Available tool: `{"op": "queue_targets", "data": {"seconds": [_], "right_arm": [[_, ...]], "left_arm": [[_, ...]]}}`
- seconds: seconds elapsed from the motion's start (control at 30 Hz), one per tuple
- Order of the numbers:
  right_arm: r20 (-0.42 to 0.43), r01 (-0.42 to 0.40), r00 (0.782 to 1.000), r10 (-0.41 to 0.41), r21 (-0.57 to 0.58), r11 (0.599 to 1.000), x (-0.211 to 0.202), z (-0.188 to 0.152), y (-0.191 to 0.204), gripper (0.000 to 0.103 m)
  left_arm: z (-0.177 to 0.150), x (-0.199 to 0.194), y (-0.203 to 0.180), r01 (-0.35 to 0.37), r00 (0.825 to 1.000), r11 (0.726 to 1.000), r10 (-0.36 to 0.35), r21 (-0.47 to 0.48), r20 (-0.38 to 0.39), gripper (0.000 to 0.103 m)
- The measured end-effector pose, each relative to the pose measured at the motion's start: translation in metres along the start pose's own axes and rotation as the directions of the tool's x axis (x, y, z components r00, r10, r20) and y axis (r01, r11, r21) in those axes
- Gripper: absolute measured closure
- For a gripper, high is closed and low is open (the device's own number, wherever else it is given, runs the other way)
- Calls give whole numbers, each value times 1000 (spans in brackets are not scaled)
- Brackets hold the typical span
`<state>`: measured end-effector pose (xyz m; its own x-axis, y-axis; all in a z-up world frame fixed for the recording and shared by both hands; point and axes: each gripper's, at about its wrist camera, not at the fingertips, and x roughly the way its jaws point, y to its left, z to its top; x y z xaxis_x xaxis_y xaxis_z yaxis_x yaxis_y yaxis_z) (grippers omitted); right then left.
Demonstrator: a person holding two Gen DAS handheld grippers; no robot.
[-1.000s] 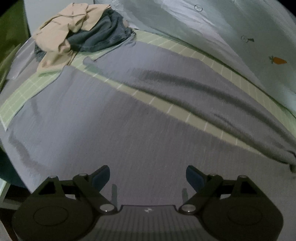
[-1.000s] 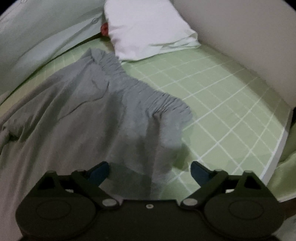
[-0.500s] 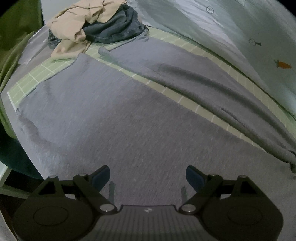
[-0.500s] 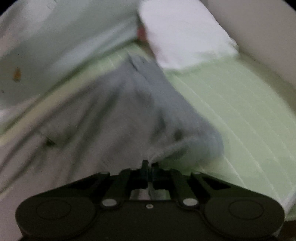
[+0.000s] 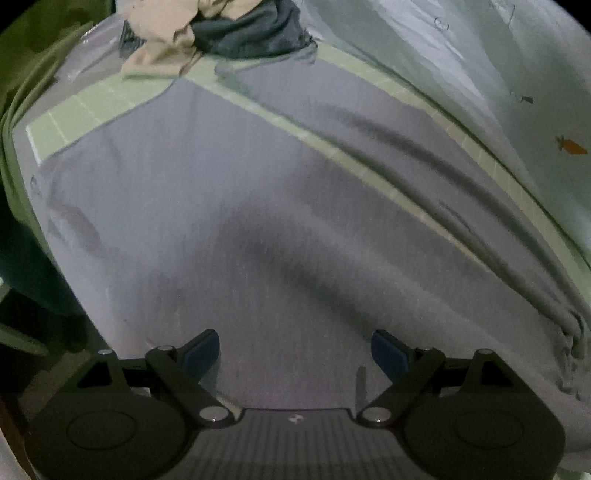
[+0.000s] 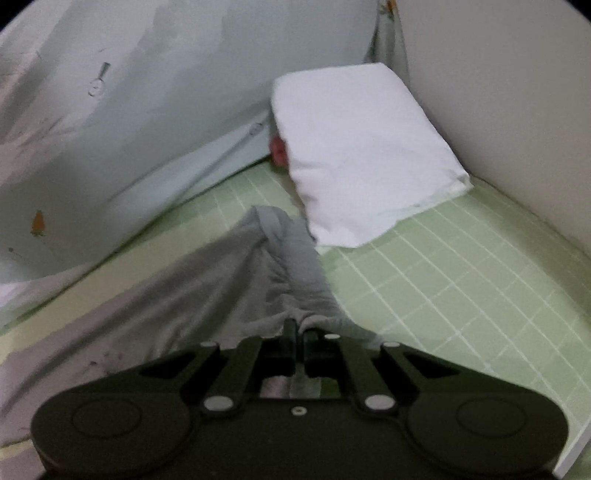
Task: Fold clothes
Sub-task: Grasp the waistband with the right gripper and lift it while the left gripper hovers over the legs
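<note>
A pair of grey trousers [image 5: 229, 206] lies spread over the green checked bed sheet [image 5: 92, 107]. My left gripper [image 5: 295, 350] is open and empty, just above the grey cloth of one leg. My right gripper [image 6: 299, 330] is shut on the gathered waistband of the grey trousers [image 6: 280, 266] and holds it bunched and lifted off the green sheet [image 6: 461, 280]. Folds in the cloth run from the far leg toward the right edge of the left wrist view.
A pile of beige and dark blue clothes [image 5: 207, 33] lies at the far end of the bed. A pale quilt with a carrot print [image 5: 517, 74] lies along one side. A white pillow [image 6: 362, 155] rests against the headboard [image 6: 498, 92].
My right gripper has shut on the waistband and pulled it up and toward the pillow. The trousers now show long tension folds. My left gripper stayed open and shifted over the cloth.
</note>
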<state>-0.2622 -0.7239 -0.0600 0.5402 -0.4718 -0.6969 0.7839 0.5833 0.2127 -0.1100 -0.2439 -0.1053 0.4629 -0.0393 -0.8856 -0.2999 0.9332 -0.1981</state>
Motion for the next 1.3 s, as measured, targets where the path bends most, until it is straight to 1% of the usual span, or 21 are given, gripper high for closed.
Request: {"op": "queue_targets", "data": {"seconds": [0.1,0.27,0.33,0.37,0.43,0.5,0.67,0.8,0.93,1.0,1.03,1.07,1.13,1.2,1.23,1.3], "right_arm": [[-11,7,1000,-7,-9,1000,8,2,-7,99],[-26,-4,1000,3,-36,999,15,7,-8,99],[-33,-11,999,9,-45,999,18,9,-7,99],[-36,-13,999,11,-51,999,19,9,-6,99],[-43,-19,999,17,-57,998,21,9,-7,99],[-52,-27,998,24,-59,998,23,9,-8,99],[-62,-45,997,41,-61,997,26,11,-11,99],[-60,-56,997,52,-56,997,25,11,-13,99],[-59,-60,997,58,-38,997,22,8,-17,99],[-60,-59,997,58,-24,998,21,6,-20,99],[-61,-58,997,57,-17,998,20,6,-22,99],[-61,-57,997,56,-10,998,19,5,-23,99],[-60,-52,997,52,7,999,17,3,-25,99],[-57,-45,997,46,21,999,15,1,-26,99],[-57,-41,997,43,25,999,14,-1,-26,99],[-55,-27,998,29,31,999,13,-3,-25,99]], "left_arm": [[-9,-1,-1,-5,1000,1000,5,-7,-9,14],[-20,-9,0,-9,1000,999,9,-39,-14,13],[-25,-12,4,21,999,997,-23,-75,-30,14],[-27,-13,6,48,998,994,-52,-98,-35,14],[-33,-13,11,117,991,979,-126,-165,-45,15],[-38,-11,16,173,980,955,-191,-239,-52,15],[-45,-10,28,261,958,893,-286,-366,-14,16],[-45,-8,34,287,951,859,-307,-423,23,22],[-41,-4,41,308,946,829,-318,-467,60,25],[-38,-3,43,315,944,821,-322,-477,69,27],[-36,-3,45,315,944,821,-322,-476,71,28],[-35,-3,45,312,946,824,-318,-472,70,31],[-32,-2,45,306,948,831,-311,-465,70,42],[-30,0,49,303,949,833,-308,-463,67,59],[-27,3,51,302,949,829,-308,-471,66,65],[-21,10,54,281,954,828,-297,-486,45,102]]}}
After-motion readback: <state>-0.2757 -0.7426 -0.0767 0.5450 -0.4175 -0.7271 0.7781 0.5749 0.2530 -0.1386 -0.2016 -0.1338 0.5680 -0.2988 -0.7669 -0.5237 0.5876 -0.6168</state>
